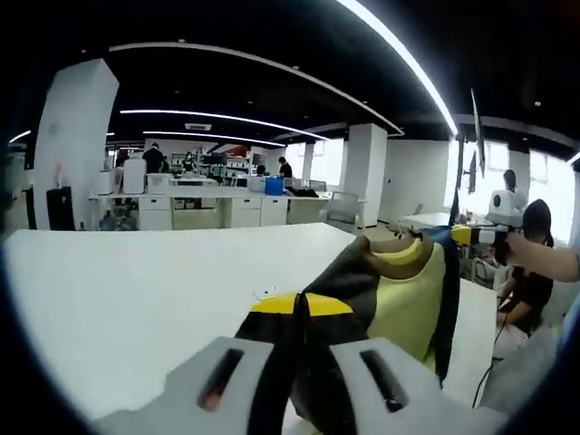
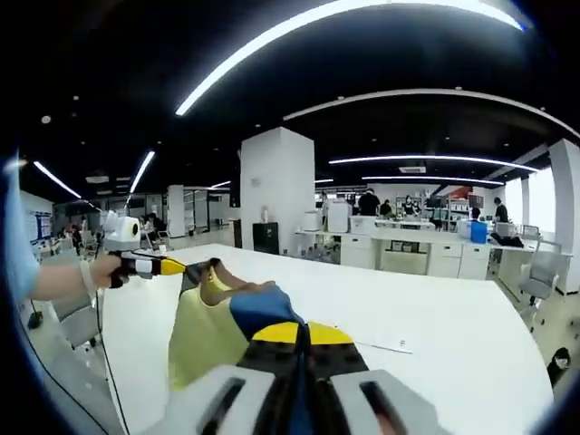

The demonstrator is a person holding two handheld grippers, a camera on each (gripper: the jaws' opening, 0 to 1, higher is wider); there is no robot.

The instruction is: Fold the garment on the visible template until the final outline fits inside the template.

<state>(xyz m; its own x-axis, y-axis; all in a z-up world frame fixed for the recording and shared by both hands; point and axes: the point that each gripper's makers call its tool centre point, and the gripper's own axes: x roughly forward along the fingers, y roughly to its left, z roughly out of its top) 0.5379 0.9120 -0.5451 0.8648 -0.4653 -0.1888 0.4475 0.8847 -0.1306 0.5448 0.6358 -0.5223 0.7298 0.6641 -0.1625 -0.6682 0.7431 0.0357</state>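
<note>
A yellow garment (image 1: pixel 408 294) with black and blue panels hangs stretched in the air above the white table (image 1: pixel 136 290). In the left gripper view my left gripper (image 1: pixel 299 308) is shut on a dark edge of the cloth, and my right gripper (image 1: pixel 453 234) comes in from the right, pinching the far end near the collar. From the right gripper view, my right gripper (image 2: pixel 304 335) is shut on the garment (image 2: pixel 204 331), with the left gripper (image 2: pixel 177 267) holding the other end at the left. No template outline is discernible on the table (image 2: pixel 453 317).
A small paper label (image 2: pixel 399 343) lies on the table top. Desks, cabinets and white pillars (image 1: pixel 77 145) stand behind the table, with people working far back. A seated person (image 1: pixel 530 281) is close to the table's right side.
</note>
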